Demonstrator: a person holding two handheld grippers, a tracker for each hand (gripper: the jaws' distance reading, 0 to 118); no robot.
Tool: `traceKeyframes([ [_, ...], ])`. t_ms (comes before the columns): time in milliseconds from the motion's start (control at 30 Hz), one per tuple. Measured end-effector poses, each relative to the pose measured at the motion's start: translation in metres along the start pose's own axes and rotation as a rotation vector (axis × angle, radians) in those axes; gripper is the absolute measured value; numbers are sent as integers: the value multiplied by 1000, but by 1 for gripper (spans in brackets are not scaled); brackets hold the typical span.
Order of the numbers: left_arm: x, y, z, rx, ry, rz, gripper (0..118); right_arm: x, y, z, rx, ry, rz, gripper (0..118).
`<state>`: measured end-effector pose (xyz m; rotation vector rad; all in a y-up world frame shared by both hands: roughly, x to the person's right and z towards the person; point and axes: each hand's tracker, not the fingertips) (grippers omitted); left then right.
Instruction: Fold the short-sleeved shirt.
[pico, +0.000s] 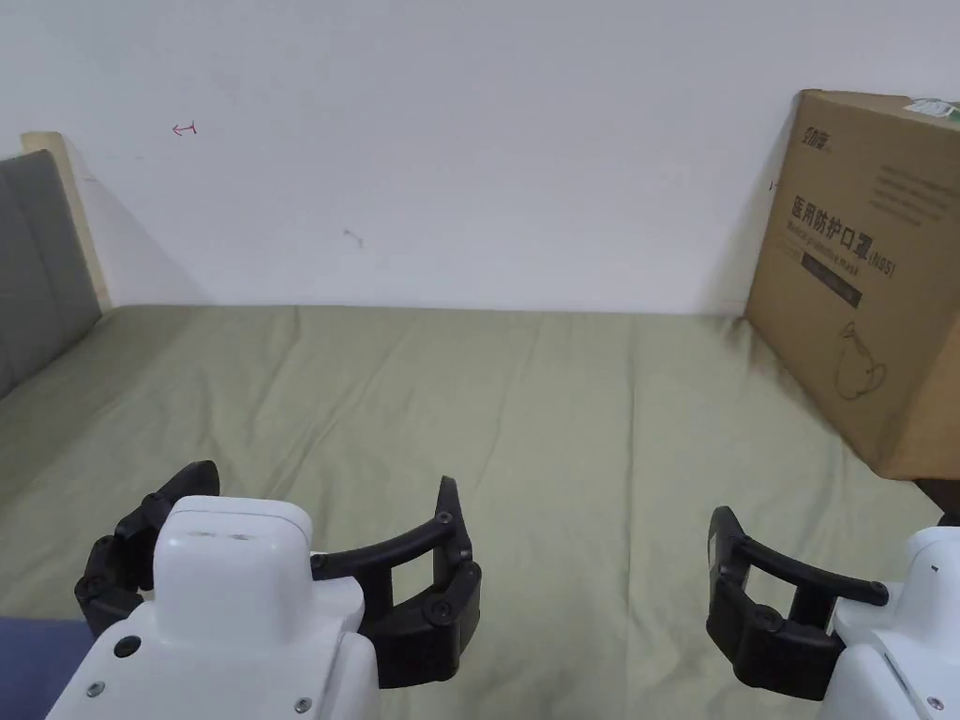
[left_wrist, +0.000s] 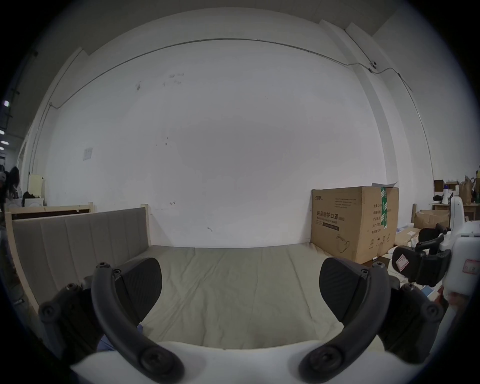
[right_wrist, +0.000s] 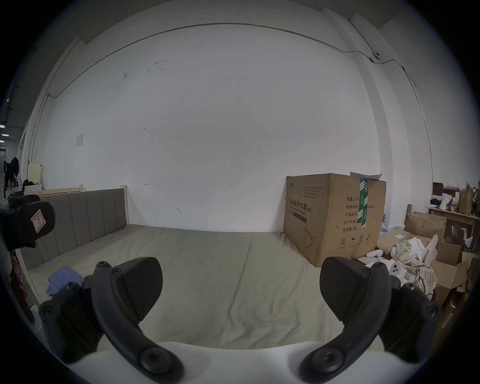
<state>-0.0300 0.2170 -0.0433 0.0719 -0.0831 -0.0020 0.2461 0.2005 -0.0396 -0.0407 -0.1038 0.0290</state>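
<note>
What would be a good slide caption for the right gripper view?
Open right gripper held above an olive bedsheet, crumpled blue shirt at its left, cardboard box behind.

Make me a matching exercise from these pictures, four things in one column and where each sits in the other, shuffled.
Things:
1. box
2. shirt
3. headboard
4. left gripper

Places:
A. bunched on the bed's near left part
B. upright along the bed's left end
C. on the bed's far right corner, by the wall
D. held open above the sheet, ahead of the person

Pairs: 1-C, 2-A, 3-B, 4-D
</note>
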Motion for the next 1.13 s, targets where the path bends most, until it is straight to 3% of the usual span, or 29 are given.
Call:
traceKeyframes([
  [433, -3, 4, -12, -82, 6, 107, 118, -3, 0, -2, -18, 17, 14, 118],
  [600, 1, 9, -19, -201, 50, 136, 118, -3, -3, -4, -31, 19, 21, 118],
  [867, 7, 9, -17, -176, 1, 130, 118, -5, -5, -6, -50, 25, 24, 118],
  [967, 13, 10, -19, -183, 55, 90, 118, -6, -6, -6, -51, 26, 25, 118],
  [1133, 4, 12, -15, -158, 4, 184, 118, -6, -7, -5, -50, 29, 25, 118],
])
